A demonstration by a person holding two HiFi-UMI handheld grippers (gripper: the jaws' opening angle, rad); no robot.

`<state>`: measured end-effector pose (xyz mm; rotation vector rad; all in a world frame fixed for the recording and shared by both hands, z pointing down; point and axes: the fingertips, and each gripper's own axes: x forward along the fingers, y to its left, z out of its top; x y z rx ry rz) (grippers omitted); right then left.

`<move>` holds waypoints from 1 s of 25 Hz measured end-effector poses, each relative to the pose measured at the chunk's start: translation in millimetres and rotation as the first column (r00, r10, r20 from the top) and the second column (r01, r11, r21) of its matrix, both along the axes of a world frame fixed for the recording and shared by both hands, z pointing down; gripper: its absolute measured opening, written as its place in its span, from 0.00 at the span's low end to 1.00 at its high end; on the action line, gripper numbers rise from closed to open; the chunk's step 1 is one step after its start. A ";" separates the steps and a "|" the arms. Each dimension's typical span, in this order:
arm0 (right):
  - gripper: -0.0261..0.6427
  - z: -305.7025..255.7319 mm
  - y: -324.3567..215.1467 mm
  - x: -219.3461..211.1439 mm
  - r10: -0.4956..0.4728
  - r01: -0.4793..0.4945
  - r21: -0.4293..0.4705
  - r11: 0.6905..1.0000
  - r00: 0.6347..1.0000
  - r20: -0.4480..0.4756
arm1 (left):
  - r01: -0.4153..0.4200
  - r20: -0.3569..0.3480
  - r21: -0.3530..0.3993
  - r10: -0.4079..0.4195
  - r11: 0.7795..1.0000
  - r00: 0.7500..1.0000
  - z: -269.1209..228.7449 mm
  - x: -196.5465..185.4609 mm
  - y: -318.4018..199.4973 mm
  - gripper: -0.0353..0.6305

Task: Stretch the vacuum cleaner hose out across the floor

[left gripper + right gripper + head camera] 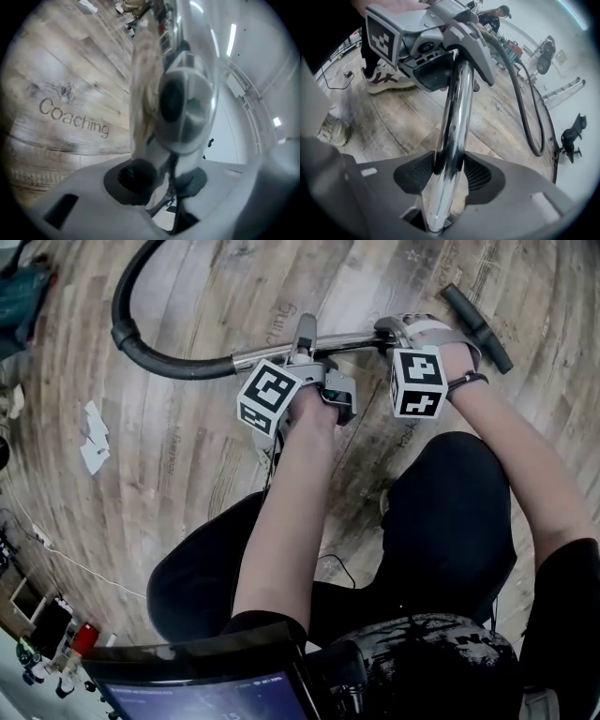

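Hose (187,366) is lying curved at upper left, stretching barely begun; right tool (450,171) is clamping chrome wand (457,103), left tool (307,351) is gripping its grey handle (476,44).

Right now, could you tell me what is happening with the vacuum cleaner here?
A person works two handheld grippers. The right gripper is clamped on the vacuum's metal tube. The left gripper has its jaws around the same tube nearer the black hose, grip unclear in the blur. The hose curves over the wooden floor, not stretched out.
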<state>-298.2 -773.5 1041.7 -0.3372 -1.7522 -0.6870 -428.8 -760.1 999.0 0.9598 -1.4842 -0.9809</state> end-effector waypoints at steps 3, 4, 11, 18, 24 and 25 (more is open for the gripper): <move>0.28 2.4 -4.8 -17.1 0.035 -0.035 -0.014 0.999 0.998 0.054 | -0.020 -0.019 0.019 0.020 1.000 1.000 -25.4 -3.8 -7.3 0.25; 0.21 0.9 -7.8 -22.5 0.049 -0.048 -0.017 0.999 0.996 0.076 | -0.016 -0.043 0.024 0.017 1.000 0.999 -31.1 -3.2 -9.5 0.25; 0.12 -23.6 -2.0 -28.9 0.144 -0.139 -0.175 0.975 0.989 0.019 | -0.006 0.136 0.008 0.005 1.000 0.991 -66.0 -24.0 -22.8 0.20; 0.12 -130.3 14.1 -27.3 0.300 -0.315 -0.344 0.885 0.949 -0.098 | -0.047 0.170 0.020 0.043 0.999 0.985 -171.6 -37.2 -47.9 0.17; 0.14 -291.9 58.2 0.6 0.424 -0.436 -0.431 0.790 0.896 -0.131 | -0.220 0.121 -0.024 0.221 0.975 0.968 -326.1 2.1 -40.8 0.15; 0.16 -319.0 61.0 3.7 0.439 -0.445 -0.409 0.797 0.891 -0.116 | -0.245 0.119 -0.029 0.247 0.969 0.962 -352.3 7.6 -39.7 0.15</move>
